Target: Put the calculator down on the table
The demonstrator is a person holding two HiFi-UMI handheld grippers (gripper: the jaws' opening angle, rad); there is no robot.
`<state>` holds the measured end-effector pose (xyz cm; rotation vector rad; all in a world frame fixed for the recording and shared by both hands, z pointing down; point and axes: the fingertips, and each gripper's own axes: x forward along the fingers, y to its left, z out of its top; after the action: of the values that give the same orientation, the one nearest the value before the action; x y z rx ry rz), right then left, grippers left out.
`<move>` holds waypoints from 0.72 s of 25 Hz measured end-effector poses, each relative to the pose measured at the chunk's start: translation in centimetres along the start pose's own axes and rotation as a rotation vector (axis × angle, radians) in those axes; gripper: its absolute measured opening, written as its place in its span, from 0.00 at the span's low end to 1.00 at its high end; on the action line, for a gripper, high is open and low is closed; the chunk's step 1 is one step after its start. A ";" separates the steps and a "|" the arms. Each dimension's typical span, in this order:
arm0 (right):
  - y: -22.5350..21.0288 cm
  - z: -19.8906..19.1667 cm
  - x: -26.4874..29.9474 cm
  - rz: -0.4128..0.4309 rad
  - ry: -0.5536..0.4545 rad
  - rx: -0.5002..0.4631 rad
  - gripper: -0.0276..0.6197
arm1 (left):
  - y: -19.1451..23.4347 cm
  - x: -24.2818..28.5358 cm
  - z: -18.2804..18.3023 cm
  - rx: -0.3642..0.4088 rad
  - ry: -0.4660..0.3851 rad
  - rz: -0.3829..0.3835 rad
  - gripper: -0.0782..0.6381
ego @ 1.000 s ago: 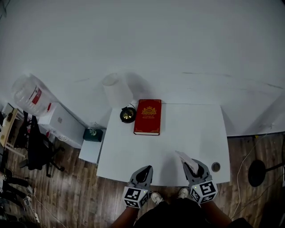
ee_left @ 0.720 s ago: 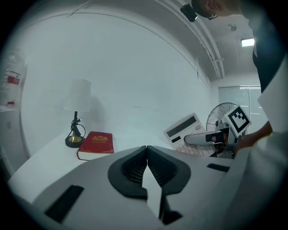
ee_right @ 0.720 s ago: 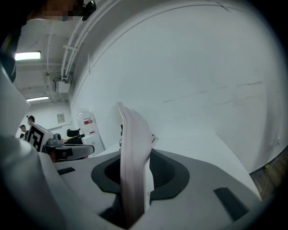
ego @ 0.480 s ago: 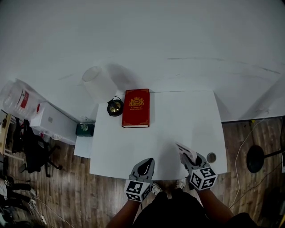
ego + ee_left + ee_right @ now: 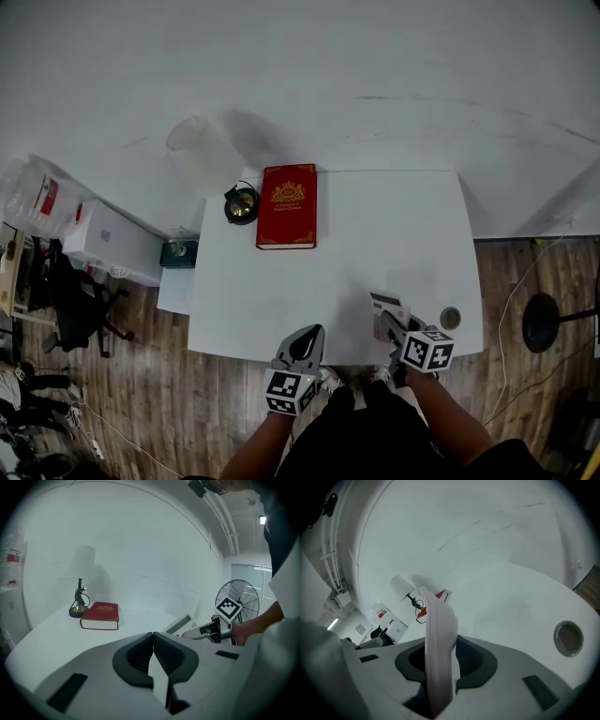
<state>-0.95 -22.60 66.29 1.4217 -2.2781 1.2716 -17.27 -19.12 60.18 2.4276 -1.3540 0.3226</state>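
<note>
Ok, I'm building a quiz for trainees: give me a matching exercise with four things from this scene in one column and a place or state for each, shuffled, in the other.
1. calculator
2. book
3. lamp
4. left gripper

A. shut, nothing in it
B. stands at the far left corner of the table
C. clamped in the right gripper
D. lies flat, just right of the lamp

Pairs: 1-C, 2-D, 3-B, 4-A
</note>
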 end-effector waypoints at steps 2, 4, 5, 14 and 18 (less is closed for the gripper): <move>-0.4 -0.8 0.5 0.006 0.018 0.063 0.25 | 0.1 0.0 -0.3 0.004 0.005 0.000 0.14; -0.7 -1.4 1.1 0.012 0.036 0.103 0.25 | 0.3 0.0 -0.5 -0.004 0.012 0.008 0.14; -0.7 -1.7 1.3 0.017 0.045 0.112 0.25 | 0.4 0.1 -0.6 -0.007 0.015 0.012 0.14; -1.6 -3.1 2.3 0.022 0.086 0.193 0.25 | 0.2 0.3 -1.4 -0.001 0.032 0.013 0.14; -2.9 -3.4 2.2 -0.036 0.093 0.155 0.29 | 0.2 0.4 -1.9 -0.038 0.039 0.017 0.14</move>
<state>-0.73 -22.14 71.26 1.4122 -2.1263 1.4982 -17.32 -18.73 62.11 2.3676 -1.3524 0.3433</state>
